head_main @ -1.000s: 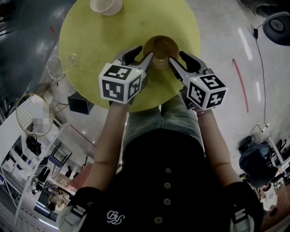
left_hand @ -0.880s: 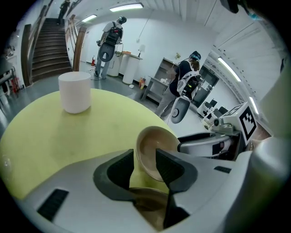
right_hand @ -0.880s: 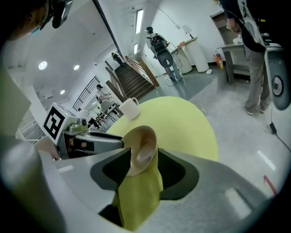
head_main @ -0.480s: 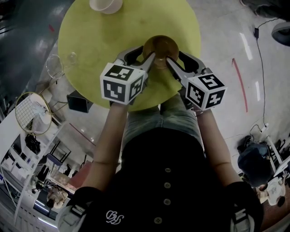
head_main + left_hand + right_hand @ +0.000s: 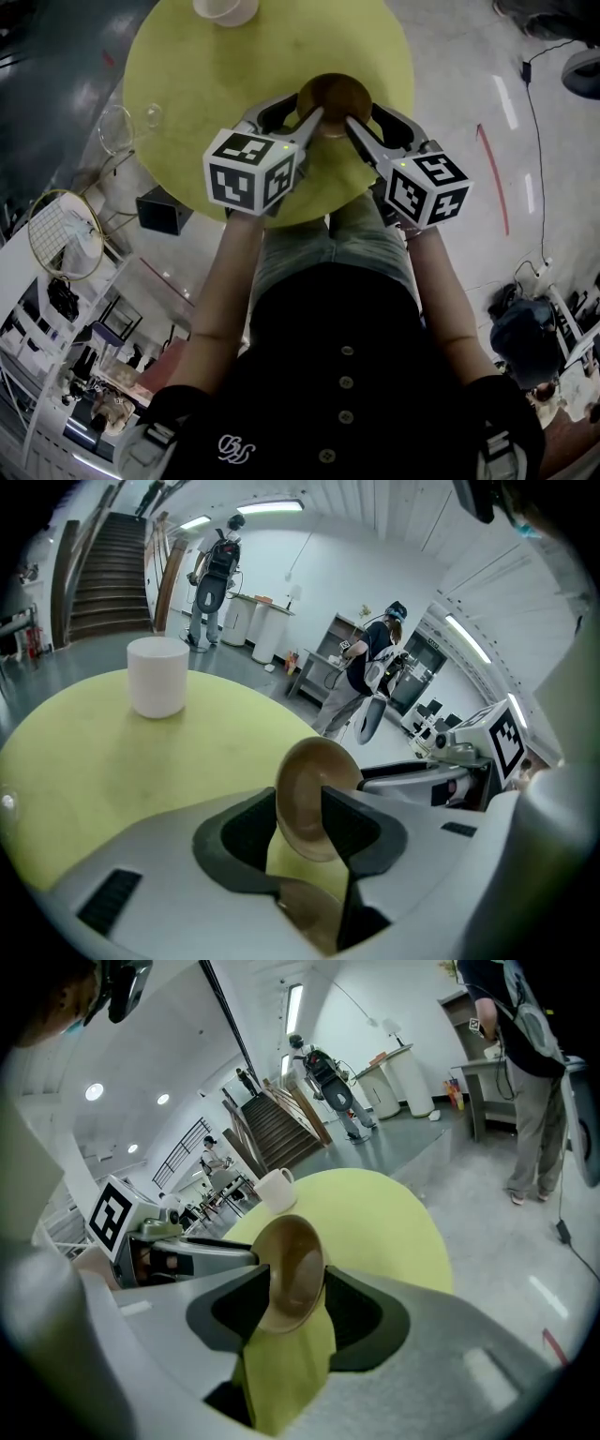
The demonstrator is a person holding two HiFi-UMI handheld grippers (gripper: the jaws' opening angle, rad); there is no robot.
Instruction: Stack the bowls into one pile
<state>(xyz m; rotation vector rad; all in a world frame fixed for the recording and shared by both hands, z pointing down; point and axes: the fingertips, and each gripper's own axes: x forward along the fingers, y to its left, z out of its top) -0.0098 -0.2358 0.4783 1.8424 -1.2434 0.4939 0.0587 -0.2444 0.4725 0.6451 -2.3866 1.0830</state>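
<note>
At near edge of surface | bowl: brown, judged light, rigid, slick, breakable | best taken by rim | rim clamped on opposite sides by left tool and right tool

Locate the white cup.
In the head view the white cup stands near the far edge of the yellow table, left of centre, well beyond the brown bowl and apart from it.
</note>
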